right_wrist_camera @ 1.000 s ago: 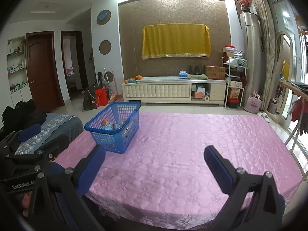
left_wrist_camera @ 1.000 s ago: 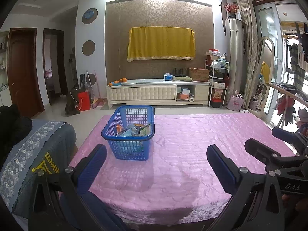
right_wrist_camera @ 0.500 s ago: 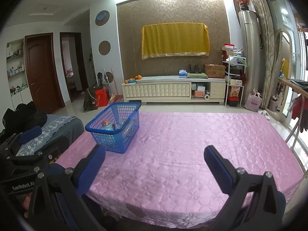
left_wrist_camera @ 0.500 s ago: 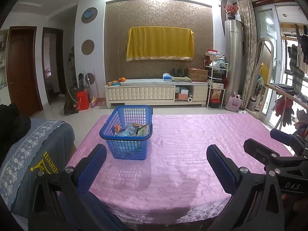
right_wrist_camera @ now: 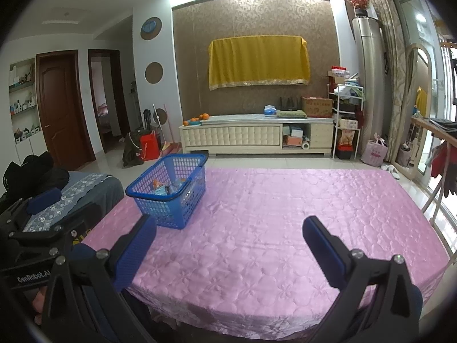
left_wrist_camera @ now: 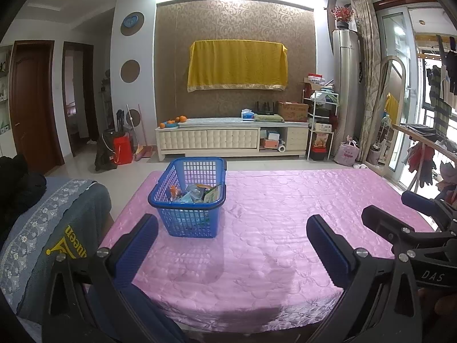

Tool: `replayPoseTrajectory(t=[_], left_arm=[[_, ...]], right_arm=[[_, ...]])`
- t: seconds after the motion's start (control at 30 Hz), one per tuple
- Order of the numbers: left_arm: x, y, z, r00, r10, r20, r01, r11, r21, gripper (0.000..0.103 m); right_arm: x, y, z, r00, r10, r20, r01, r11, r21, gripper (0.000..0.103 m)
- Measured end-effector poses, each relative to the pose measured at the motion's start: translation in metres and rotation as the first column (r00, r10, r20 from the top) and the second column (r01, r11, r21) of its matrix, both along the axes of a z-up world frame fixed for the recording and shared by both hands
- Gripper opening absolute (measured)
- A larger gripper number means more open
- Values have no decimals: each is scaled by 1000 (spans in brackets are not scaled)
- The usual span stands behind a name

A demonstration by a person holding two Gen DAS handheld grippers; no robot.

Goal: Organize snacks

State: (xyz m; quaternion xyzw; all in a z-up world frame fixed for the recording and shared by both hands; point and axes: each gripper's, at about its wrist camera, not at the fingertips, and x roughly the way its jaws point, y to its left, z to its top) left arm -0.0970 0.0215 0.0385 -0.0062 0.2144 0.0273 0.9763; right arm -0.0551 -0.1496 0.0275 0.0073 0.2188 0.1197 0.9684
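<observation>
A blue plastic basket point(left_wrist_camera: 189, 200) holding several snack packets point(left_wrist_camera: 197, 193) stands on the left part of a table under a pink quilted cloth point(left_wrist_camera: 285, 208). The basket point(right_wrist_camera: 168, 191) shows at left centre in the right wrist view too. My left gripper point(left_wrist_camera: 232, 245) is open over the table's near edge, short of the basket, with nothing between its blue pads. My right gripper point(right_wrist_camera: 228, 244) is open as well and empty, to the right of the basket. In the left wrist view the right gripper point(left_wrist_camera: 422, 225) pokes in at the right edge.
A chair draped in grey-blue fabric point(left_wrist_camera: 48, 223) stands at the table's left side. Beyond the table are tiled floor, a white TV cabinet point(left_wrist_camera: 231, 137), a yellow cloth point(left_wrist_camera: 237, 65) on the wall, a metal rack point(left_wrist_camera: 322, 125) and a clothes rack point(left_wrist_camera: 428, 148) at right.
Both grippers have pulled back a little from the table, so the basket looks slightly farther away. Both stay open; nothing on the table has moved.
</observation>
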Motion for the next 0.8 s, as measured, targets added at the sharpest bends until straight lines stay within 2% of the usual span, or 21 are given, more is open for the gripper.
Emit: replayPoseTrajectory(t=[0.8], left_arm=[[-5,-2,2,1000,2,9,-2,1000,2,103]], right_arm=[[-3,0,3,1000,-5,1,5,1000,9,103]])
